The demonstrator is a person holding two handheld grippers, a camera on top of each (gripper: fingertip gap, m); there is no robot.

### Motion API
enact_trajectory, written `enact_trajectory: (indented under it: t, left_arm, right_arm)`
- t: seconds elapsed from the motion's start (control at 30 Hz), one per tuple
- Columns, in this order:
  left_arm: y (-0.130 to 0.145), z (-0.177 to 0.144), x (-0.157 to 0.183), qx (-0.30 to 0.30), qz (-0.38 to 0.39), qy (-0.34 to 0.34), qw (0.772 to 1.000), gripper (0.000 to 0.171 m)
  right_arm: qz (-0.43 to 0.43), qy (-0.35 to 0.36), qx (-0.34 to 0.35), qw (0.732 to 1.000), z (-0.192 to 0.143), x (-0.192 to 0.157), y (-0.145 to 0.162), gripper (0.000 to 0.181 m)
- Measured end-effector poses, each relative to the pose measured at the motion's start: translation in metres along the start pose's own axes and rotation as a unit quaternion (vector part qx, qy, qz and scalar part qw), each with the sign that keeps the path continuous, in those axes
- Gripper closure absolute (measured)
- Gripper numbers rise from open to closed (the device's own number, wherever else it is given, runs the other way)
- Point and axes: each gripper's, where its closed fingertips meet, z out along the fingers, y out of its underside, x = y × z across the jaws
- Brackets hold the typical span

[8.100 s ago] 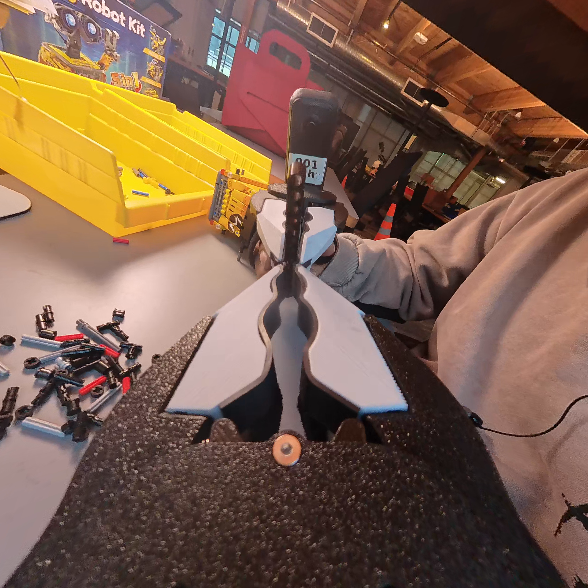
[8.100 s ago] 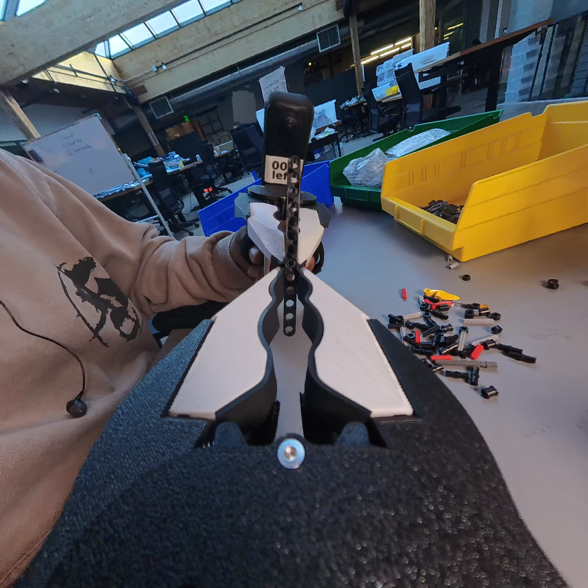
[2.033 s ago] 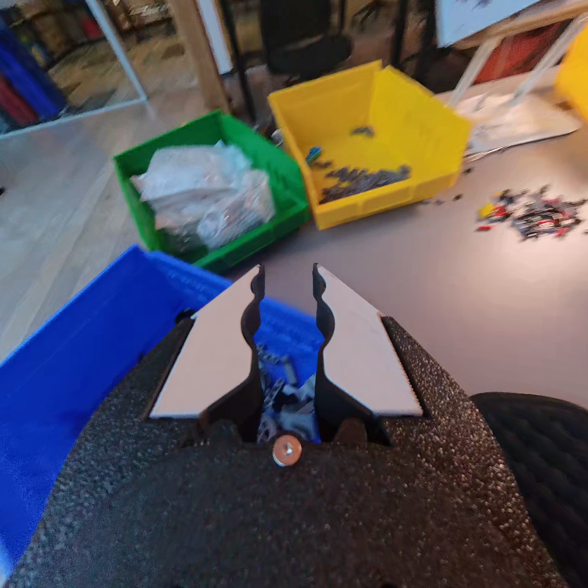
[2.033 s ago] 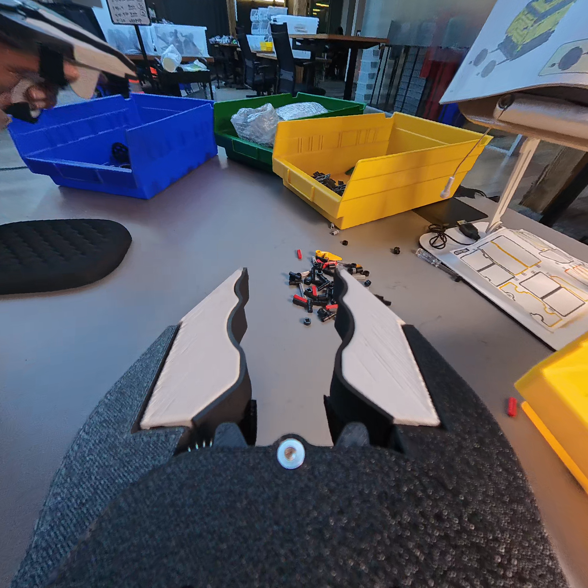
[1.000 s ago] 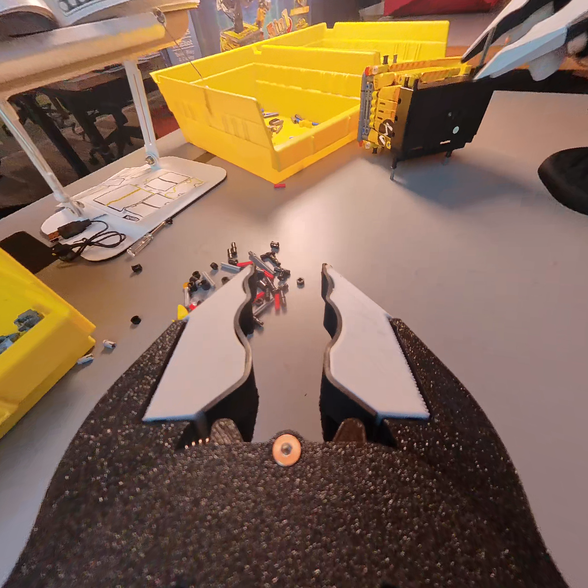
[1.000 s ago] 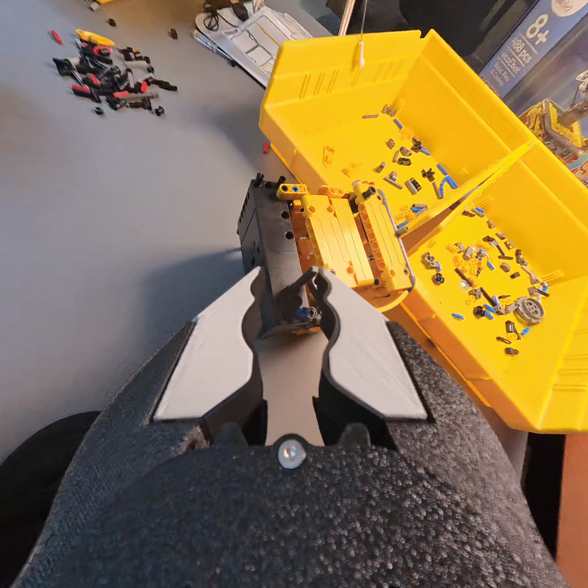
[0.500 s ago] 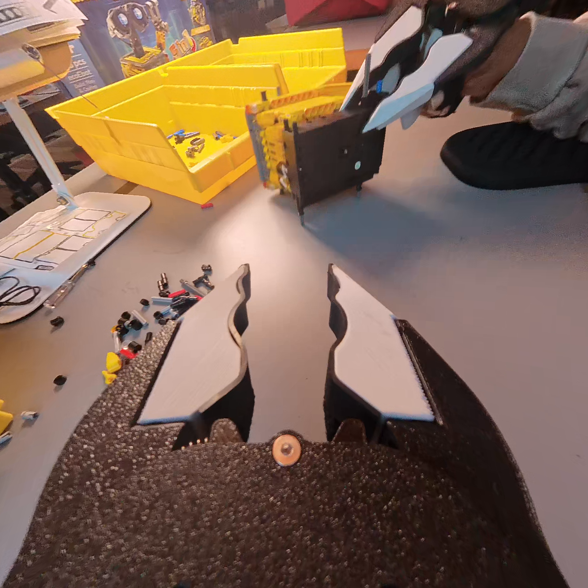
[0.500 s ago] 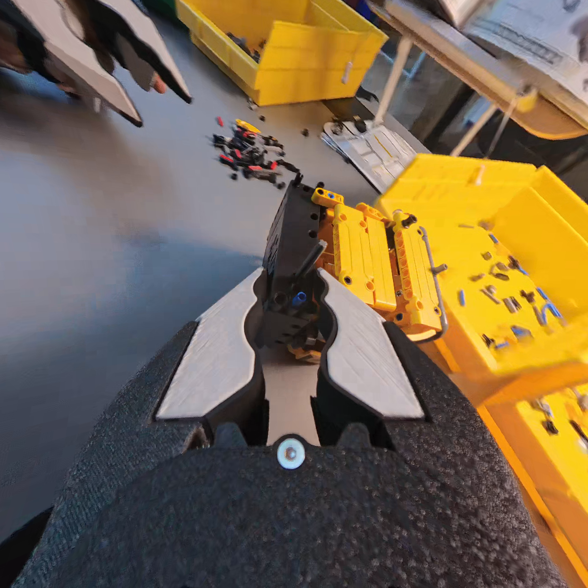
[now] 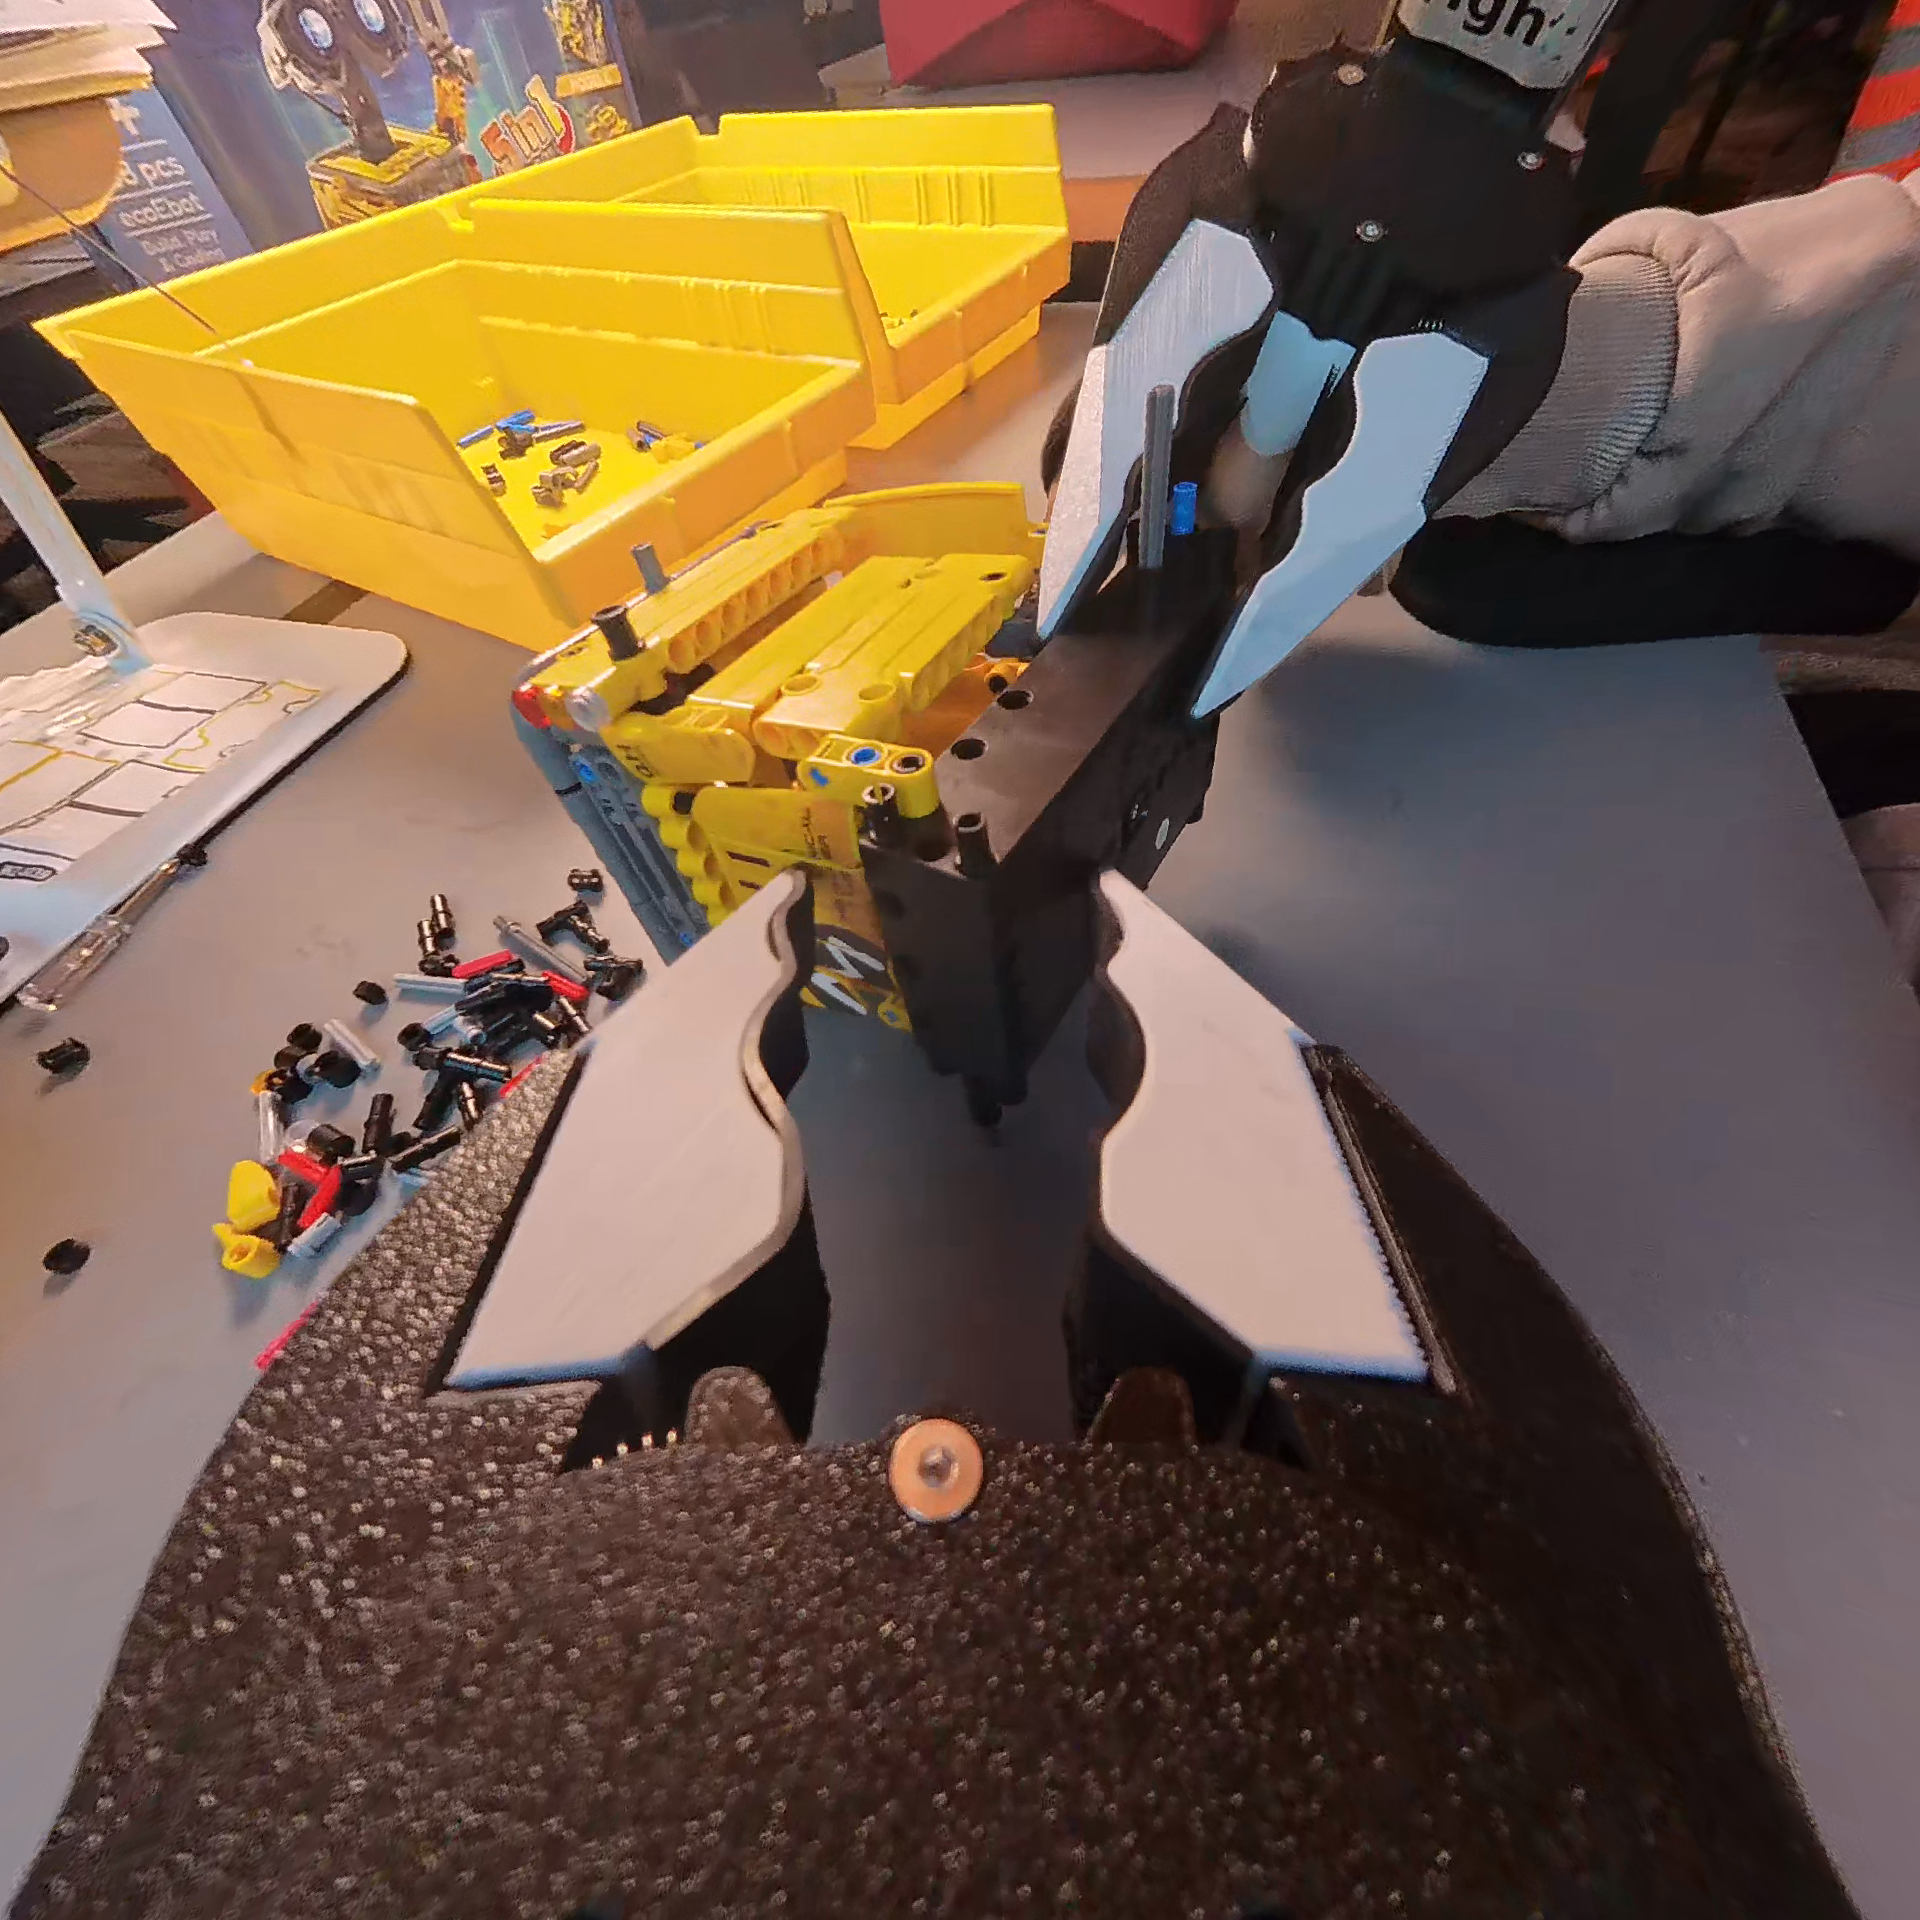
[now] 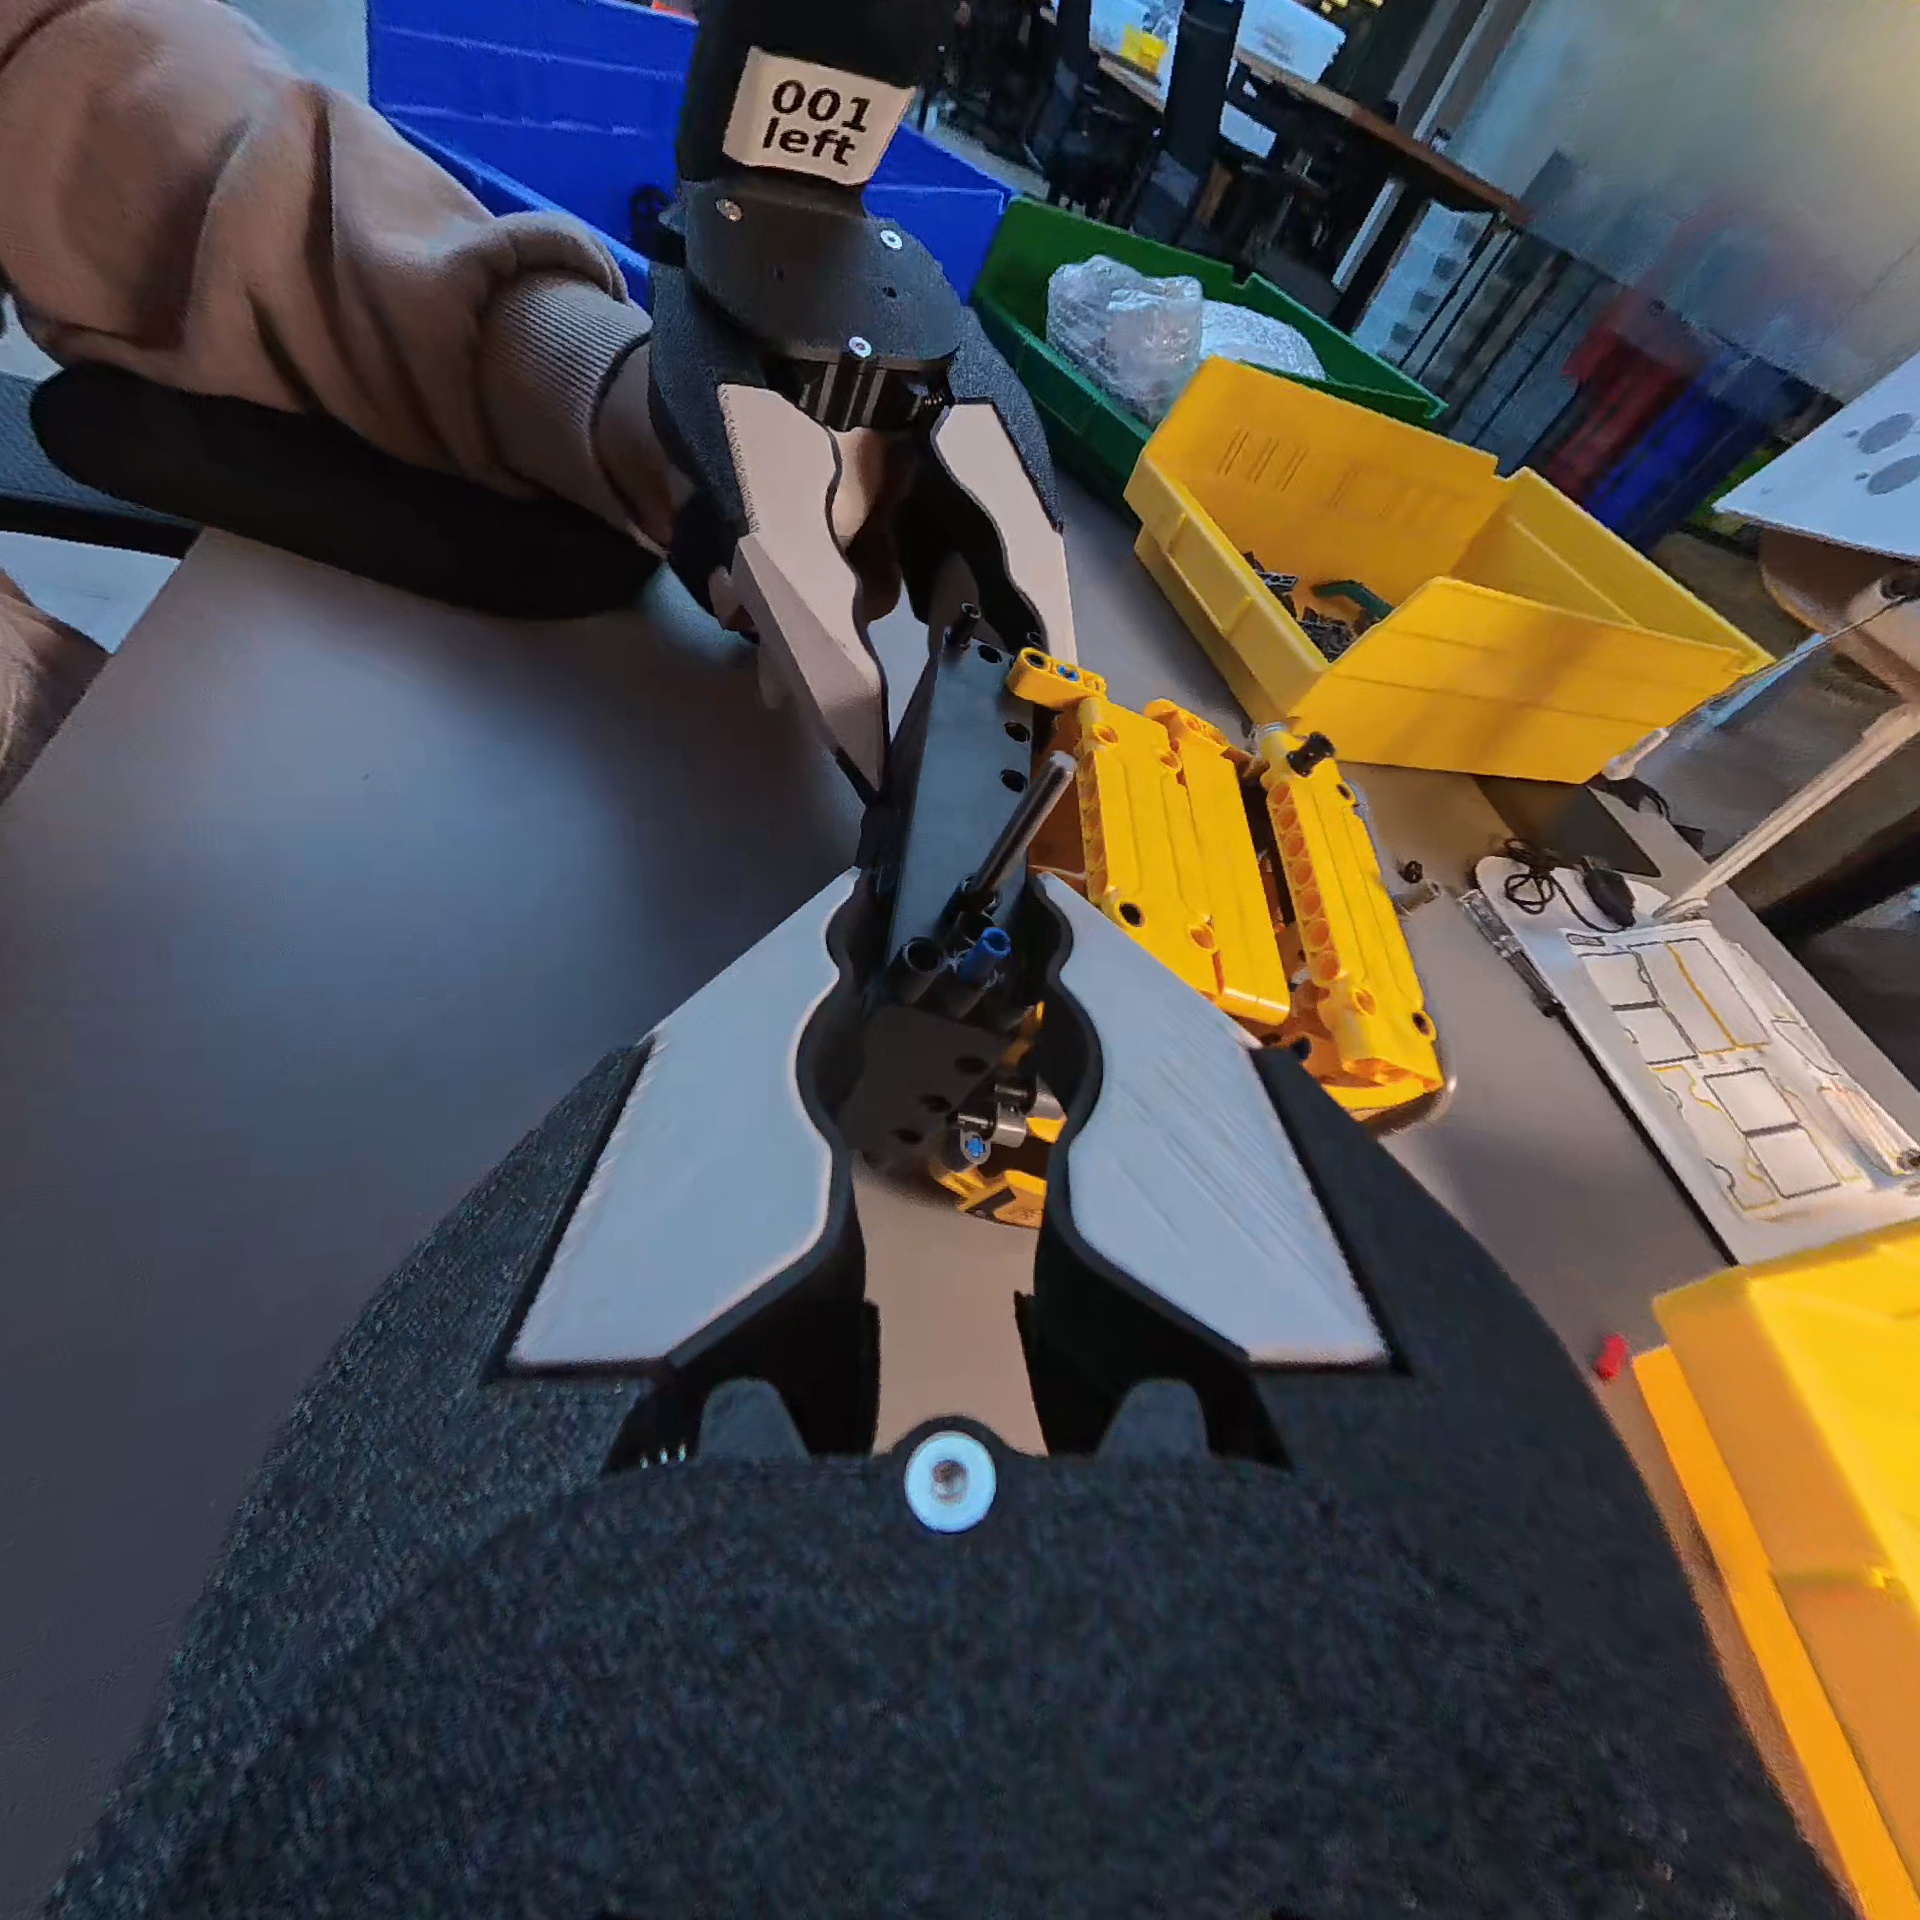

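Right between the fingers of the right gripper (image 10: 951,894), the black end of a yellow and black brick model (image 10: 1174,862) is sitting, and both fingers are pressing on that black block, so the right gripper is gripping the model. A thin dark axle (image 10: 1023,816) is sticking up from the black block just past the fingertips, with a small blue pin (image 10: 977,951) beside it.

At the model's opposite end, the left gripper (image 9: 951,925) is reaching in with its fingers spread wide; the black corner of the model is lying in the gap between them, and whether either finger is touching it I cannot tell. The model is resting on the grey surface (image 9: 1507,935).

Left of the left fingers, a scatter of small black, red and grey pieces (image 9: 416,1049) is lying on the surface, with a printed instruction sheet (image 9: 125,748) farther out. Beyond the model, yellow bins (image 9: 582,353) are standing with a few small parts inside. Past the right fingers, another yellow bin (image 10: 1434,582), a green bin (image 10: 1091,322) with clear bags, and a blue bin (image 10: 499,83) are lining the far edge.
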Motion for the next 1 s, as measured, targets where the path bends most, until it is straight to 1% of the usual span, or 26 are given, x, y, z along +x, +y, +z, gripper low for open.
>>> enact_trajectory:
  t: [0.07, 0.13, 0.23, 0.47, 0.57, 0.67, 0.73, 0.9, 1.0]
  left_arm:
    - [-0.001, 0.000, 0.000, -0.008, 0.021, -0.011, 1.000, 0.124]
    - [-0.001, -0.002, 0.000, -0.015, 0.034, -0.012, 0.999, 0.133]
    - [0.001, -0.004, 0.004, -0.022, 0.028, 0.003, 0.999, 0.138]
    - [0.001, -0.005, 0.004, -0.021, 0.008, 0.010, 1.000, 0.139]
    - [0.001, -0.005, 0.004, -0.017, -0.012, 0.020, 1.000, 0.140]
    - [0.000, -0.005, 0.004, -0.012, -0.045, 0.032, 0.998, 0.141]
    - [0.000, -0.005, 0.004, -0.012, -0.054, 0.035, 0.998, 0.142]
    - [0.000, -0.006, 0.004, -0.012, -0.064, 0.039, 0.997, 0.141]
    - [-0.003, -0.007, 0.005, -0.002, -0.087, 0.055, 0.995, 0.142]
  right_arm:
    - [0.010, 0.011, 0.013, 1.000, 0.000, 0.001, 0.000, 0.155]
    - [0.015, 0.023, 0.014, 1.000, -0.002, 0.004, 0.001, 0.154]
    - [0.015, 0.035, 0.016, 0.999, -0.006, 0.007, 0.002, 0.150]
    - [0.064, 0.017, 0.039, 0.997, -0.021, 0.012, -0.003, 0.150]
    - [0.079, -0.006, 0.027, 0.997, -0.029, 0.006, 0.004, 0.150]
    - [0.075, 0.003, 0.014, 0.997, -0.026, 0.005, 0.009, 0.150]
    - [0.073, 0.021, 0.008, 0.997, -0.022, 0.008, 0.010, 0.153]
    - [0.090, 0.018, 0.019, 0.996, -0.022, 0.009, 0.006, 0.155]
    - [0.104, 0.013, 0.034, 0.994, -0.023, 0.009, 0.000, 0.155]
